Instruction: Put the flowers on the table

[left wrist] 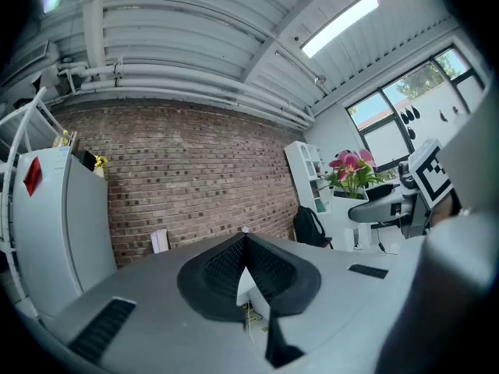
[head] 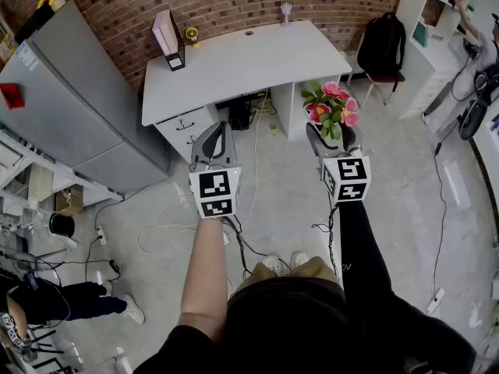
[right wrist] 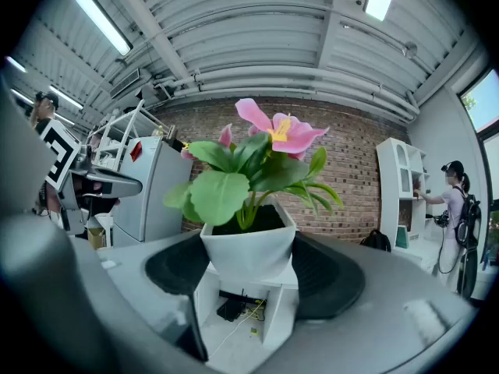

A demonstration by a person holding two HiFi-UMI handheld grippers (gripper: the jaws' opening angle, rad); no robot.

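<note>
Carry step: right claw (right wrist: 248,262) grips flowers (right wrist: 261,150), left claw (left wrist: 245,265) closed, empty; next reach over tabletop (head: 249,61), set down.

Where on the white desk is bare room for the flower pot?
Middle and front of the desk are bare, from the file holder and yellow object at the back left corner to the stemmed glass at the back edge. That corner is crowded.

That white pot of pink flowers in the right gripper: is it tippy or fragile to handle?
Probably top-heavy: the flowers spread wider than the small white pot, so it may tip if set down askew. The pot's walls look bowed where the right gripper squeezes them, suggesting thin, light plastic rather than ceramic.
</note>
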